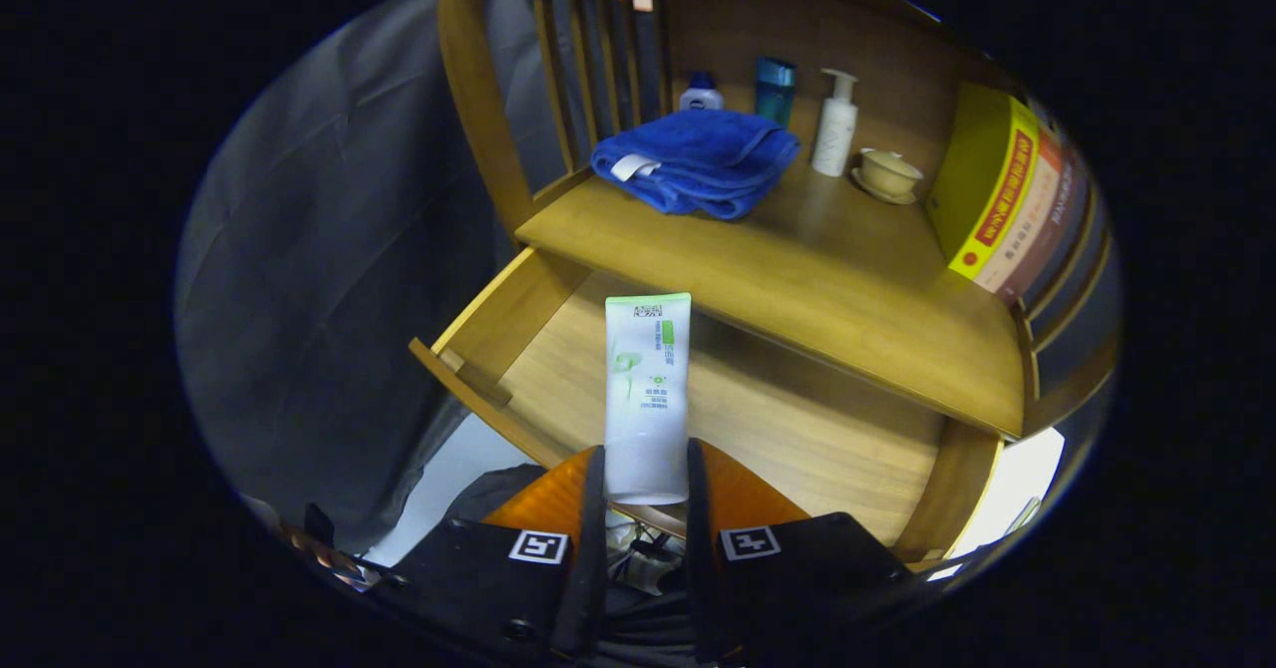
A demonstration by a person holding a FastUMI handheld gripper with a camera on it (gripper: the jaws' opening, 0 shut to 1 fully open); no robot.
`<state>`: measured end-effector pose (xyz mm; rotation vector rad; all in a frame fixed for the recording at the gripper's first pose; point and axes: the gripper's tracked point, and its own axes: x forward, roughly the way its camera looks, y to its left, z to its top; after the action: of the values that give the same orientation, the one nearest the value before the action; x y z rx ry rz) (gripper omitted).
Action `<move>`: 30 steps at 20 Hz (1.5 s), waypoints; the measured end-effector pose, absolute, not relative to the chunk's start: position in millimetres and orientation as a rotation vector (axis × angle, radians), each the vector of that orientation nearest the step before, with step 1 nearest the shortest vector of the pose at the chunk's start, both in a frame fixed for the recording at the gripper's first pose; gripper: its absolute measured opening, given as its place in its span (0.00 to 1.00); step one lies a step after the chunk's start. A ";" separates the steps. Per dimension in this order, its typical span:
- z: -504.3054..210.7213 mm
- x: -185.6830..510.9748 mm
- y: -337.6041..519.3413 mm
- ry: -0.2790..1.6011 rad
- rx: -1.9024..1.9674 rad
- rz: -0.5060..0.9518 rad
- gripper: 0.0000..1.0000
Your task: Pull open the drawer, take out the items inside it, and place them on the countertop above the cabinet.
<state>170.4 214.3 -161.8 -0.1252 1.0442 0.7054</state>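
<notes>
A white tube with green print (pixel 646 394) stands up between my fingers, and my gripper (pixel 645 479) is shut on its lower end. Both black fingers (pixel 594 494) press its sides. The tube hangs above the pulled-open wooden drawer (pixel 778 429), whose bare floor shows under it. Beyond the tube lies the wooden countertop (pixel 797 269) of the cabinet.
On the countertop lie a folded blue towel (pixel 698 160), a small white-and-blue bottle (pixel 701 92), a teal bottle (pixel 775 88), a white pump bottle (pixel 835 125) and a cream lidded cup on a saucer (pixel 887 174). Books (pixel 1007 199) stand at its right end. Wooden slats fence the sides.
</notes>
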 end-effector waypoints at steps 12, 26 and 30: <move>-191.9 345.2 174.5 0.864 -0.079 0.322 0.42; -225.5 344.3 171.2 0.896 -0.124 0.262 0.68; -215.1 343.1 174.8 0.868 -0.118 0.263 0.91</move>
<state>343.1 174.8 -215.1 -0.1178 0.8677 0.2632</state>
